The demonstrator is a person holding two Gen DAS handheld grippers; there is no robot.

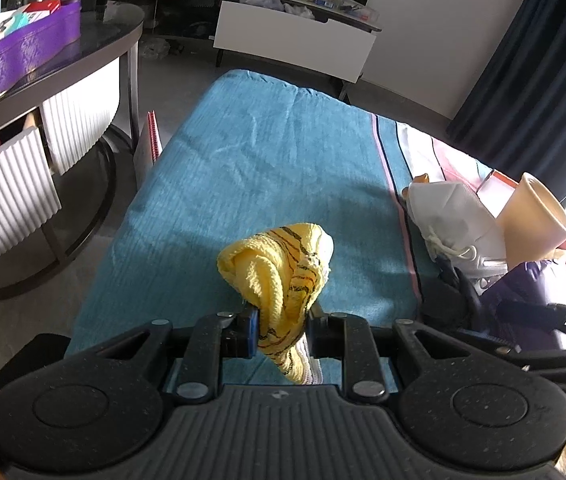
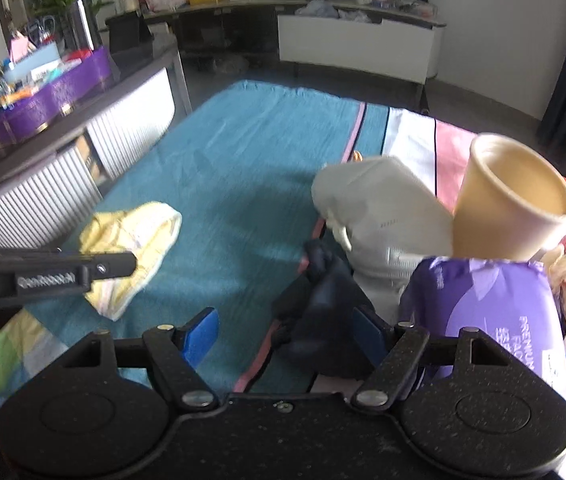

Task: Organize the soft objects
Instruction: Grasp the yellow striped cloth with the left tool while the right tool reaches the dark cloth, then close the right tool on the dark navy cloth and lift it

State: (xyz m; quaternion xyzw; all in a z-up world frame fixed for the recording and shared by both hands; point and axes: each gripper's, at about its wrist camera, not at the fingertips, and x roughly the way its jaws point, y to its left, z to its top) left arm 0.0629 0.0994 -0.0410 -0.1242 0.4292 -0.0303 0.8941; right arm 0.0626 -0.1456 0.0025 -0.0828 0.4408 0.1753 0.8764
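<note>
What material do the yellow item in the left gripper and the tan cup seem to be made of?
Yellow item: knitted yarn, matte, likely cotton or acrylic; looped stitches and dark stripes show, and it bunches softly in the left gripper.
Tan cup: probably paper, smooth and matte; it has a thin wall and a rolled rim.

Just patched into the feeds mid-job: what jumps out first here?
The yellow striped sock, pinched in the shut left gripper above the teal towel. On the towel's right edge sits a pile: a tan paper cup tilted over a white mask, a purple tissue pack in front.
</note>
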